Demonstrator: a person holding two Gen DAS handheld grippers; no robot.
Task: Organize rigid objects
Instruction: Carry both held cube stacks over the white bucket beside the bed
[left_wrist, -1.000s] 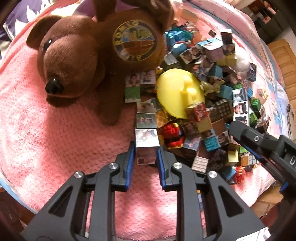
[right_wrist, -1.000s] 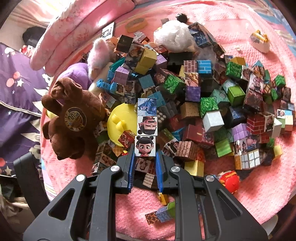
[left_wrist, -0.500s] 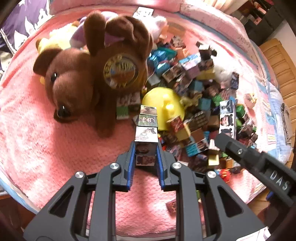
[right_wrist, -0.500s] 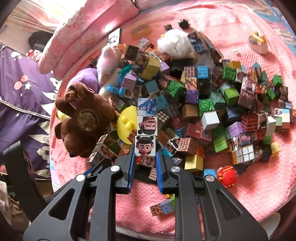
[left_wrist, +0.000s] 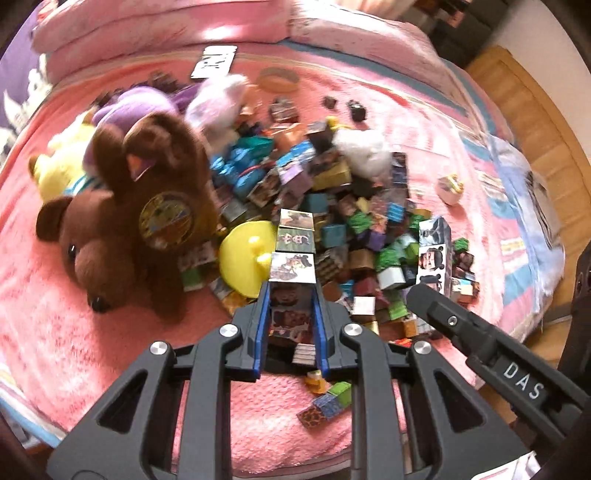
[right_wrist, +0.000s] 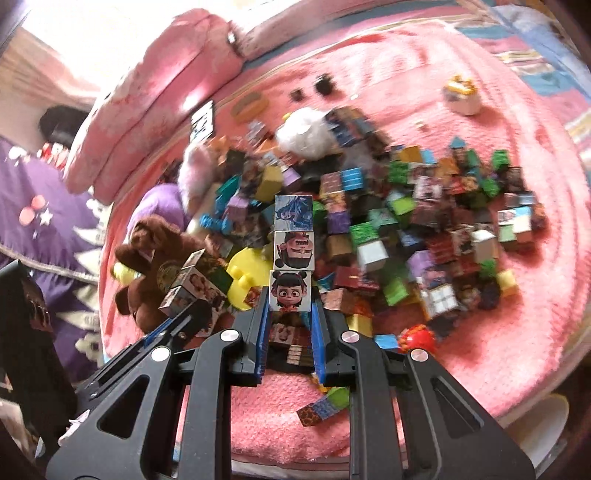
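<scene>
A heap of printed picture cubes lies on a pink blanket. My left gripper is shut on a bar of three joined picture cubes, lifted well above the blanket. My right gripper is shut on a second three-cube bar showing cartoon faces. The right gripper's arm and its cartoon bar show at the right of the left wrist view. The left gripper's bar appears at the lower left of the right wrist view.
A brown plush bear lies left of the heap, with purple, yellow and white soft toys behind it. A yellow plastic piece sits under the held bars. Loose cubes lie near the blanket's front edge. A small toy sits far right.
Both grippers have risen and pulled back from the heap, each carrying its three-cube bar; the bed now looks smaller and farther below. The left bar was resting on the blanket a second ago.
</scene>
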